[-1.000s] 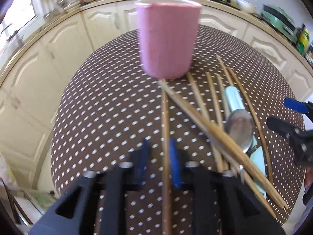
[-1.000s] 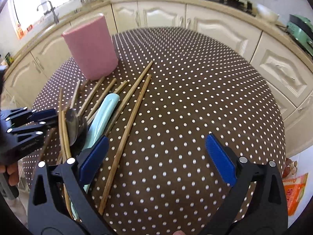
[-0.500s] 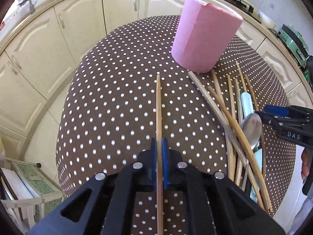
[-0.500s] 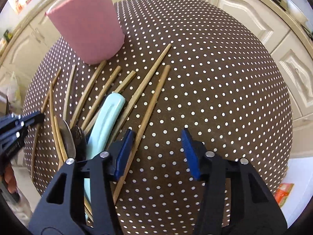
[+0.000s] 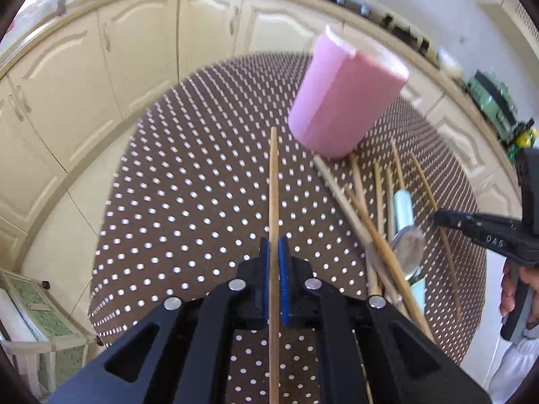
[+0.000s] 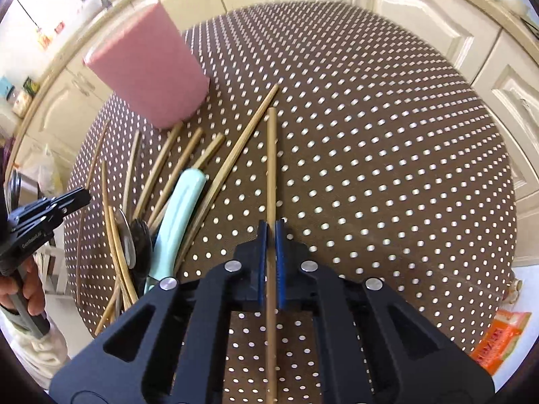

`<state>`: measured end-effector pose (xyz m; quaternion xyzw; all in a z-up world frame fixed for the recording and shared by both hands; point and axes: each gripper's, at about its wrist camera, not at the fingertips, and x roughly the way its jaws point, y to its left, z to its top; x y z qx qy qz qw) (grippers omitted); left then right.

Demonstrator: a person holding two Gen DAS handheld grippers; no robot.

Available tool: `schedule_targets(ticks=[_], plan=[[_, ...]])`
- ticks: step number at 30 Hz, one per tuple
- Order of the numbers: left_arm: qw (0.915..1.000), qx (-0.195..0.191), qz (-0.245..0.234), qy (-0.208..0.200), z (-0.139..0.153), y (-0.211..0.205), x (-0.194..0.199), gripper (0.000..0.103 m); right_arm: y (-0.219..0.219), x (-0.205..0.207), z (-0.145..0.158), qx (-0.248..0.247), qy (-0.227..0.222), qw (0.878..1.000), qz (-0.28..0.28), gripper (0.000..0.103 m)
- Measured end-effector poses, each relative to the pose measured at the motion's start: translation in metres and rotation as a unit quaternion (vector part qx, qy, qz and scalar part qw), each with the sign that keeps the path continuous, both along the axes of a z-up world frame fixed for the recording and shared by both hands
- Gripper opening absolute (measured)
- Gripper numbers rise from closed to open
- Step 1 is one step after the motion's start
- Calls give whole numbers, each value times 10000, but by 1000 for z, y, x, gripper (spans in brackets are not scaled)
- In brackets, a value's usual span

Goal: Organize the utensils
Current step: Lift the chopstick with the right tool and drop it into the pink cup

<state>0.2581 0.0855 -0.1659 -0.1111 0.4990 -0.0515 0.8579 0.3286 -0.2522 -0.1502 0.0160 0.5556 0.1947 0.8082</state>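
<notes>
Chopsticks strewn beside the pink holder (image 6: 148, 70), far left on the dotted table (image 6: 370, 134), awaiting sorting. Left gripper (image 5: 274, 262) clamped on one chopstick (image 5: 273, 185), aimed toward the holder (probably for dropping in). Right gripper (image 6: 270, 245), jaws just closing, now pinching another chopstick (image 6: 271, 168).

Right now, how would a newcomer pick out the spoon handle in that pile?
Start at the pink cup on the dotted table. Below it lies a fan of chopsticks. Among them, the pale mint handle is the only thick, rounded, non-wooden piece.
</notes>
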Motion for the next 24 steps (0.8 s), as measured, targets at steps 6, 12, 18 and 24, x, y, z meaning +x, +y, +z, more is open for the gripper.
schedule_targets(ticks=[6, 12, 18, 24], plan=[[9931, -70, 104, -1164, 43, -1, -32, 6, -29, -14, 36, 621, -666, 9958, -50, 5], [9723, -289, -63, -2319, 92, -4, -50, 6, -31, -23, 80, 1140, -1462, 9826, 81, 5], [9435, -472, -321, -3263, 131, -29, -38, 6, -8, -17, 121, 1605, -2118, 9639, 179, 5], [9131, -488, -316, -4035, 144, -55, -4, 6, 23, -15, 153, 1918, -2862, 9387, 95, 5]])
